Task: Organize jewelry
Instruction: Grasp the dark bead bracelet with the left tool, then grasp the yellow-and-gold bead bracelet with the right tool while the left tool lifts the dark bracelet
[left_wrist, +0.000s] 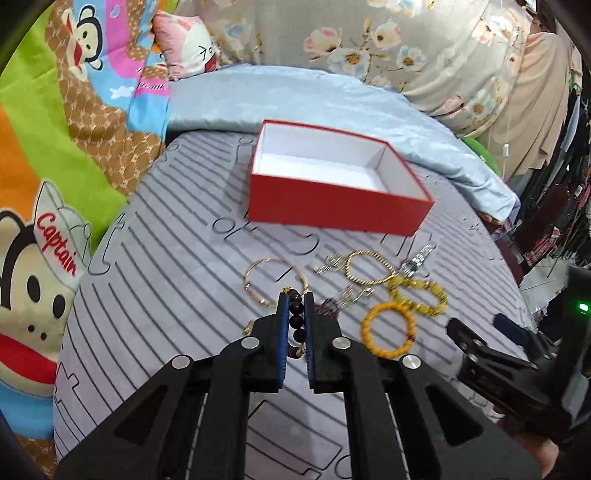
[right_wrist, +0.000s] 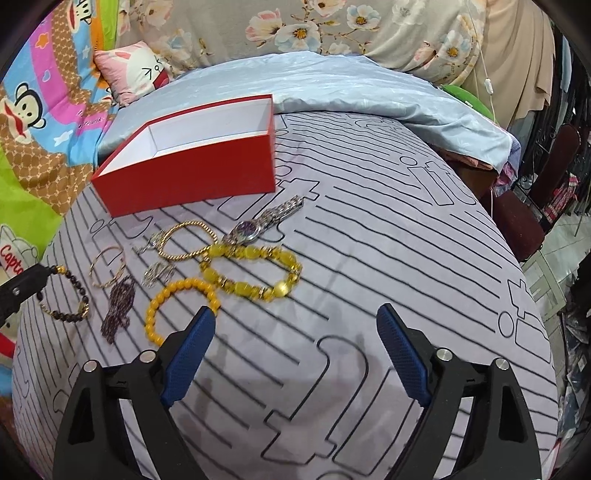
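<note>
A grey striped bedsheet (right_wrist: 369, 258) is hosting the jewelry beside a red box (left_wrist: 332, 210). The left gripper (left_wrist: 295, 306) is clamping the dark bead bracelet (left_wrist: 297, 317) (others scattered ahead); the right gripper (right_wrist: 295, 325) is gaping, holding nothing.

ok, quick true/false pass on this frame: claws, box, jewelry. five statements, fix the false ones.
1. The left claw is shut on the dark bead bracelet. True.
2. The red box already holds jewelry. False: its white inside is bare.
3. The right claw is open with nothing between its pads. True.
4. The silver watch lies inside the box. False: it lies on the striped sheet, in front of the box.
5. The orange bead bracelet lies on the sheet near the right claw's left finger. True.
</note>
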